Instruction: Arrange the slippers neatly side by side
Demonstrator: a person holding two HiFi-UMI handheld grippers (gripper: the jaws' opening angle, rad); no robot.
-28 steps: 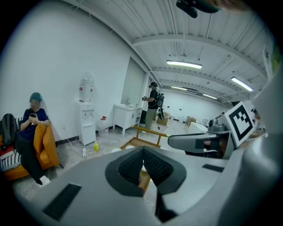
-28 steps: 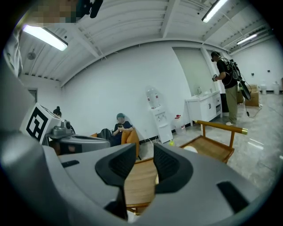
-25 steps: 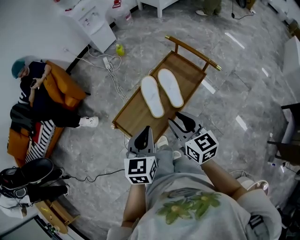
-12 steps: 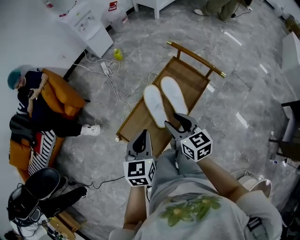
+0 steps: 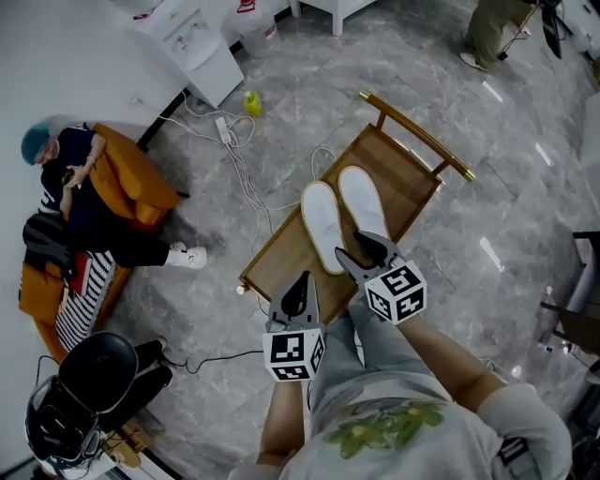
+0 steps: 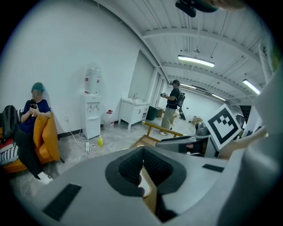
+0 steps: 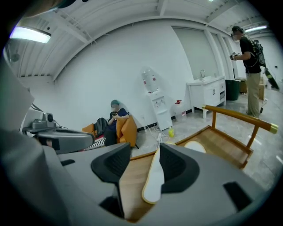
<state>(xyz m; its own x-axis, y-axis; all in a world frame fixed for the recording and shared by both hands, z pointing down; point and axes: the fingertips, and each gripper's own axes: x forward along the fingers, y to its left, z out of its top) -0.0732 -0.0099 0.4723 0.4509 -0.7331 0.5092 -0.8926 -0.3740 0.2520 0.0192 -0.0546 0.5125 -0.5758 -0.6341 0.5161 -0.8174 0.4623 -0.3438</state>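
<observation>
Two white slippers lie side by side, soles up, on a low wooden rack point(image 5: 281, 255): the left slipper point(image 5: 322, 225) and the right slipper point(image 5: 362, 199). My right gripper point(image 5: 354, 247) is at their heel ends with its jaws opening. In the right gripper view point(image 7: 144, 151) the left slipper point(image 7: 153, 176) shows edge-on between the jaws, close to the right finger, and neither pad presses on it. The other slipper point(image 7: 195, 146) lies beyond. My left gripper point(image 5: 300, 281) stays back at the rack's near edge, shut and empty point(image 6: 142, 152).
The rack has a raised rail point(image 5: 417, 134) at its far end. A person sits on an orange seat point(image 5: 127, 178) at left. A cable with a power strip point(image 5: 228, 129) trails over the floor near a water dispenser point(image 5: 192, 42). Another person point(image 5: 492, 28) stands far right.
My right gripper has come closer to the slippers' heels and its jaws stand wider apart. The slippers lie as before. The left gripper has kept its place beside the right one.
</observation>
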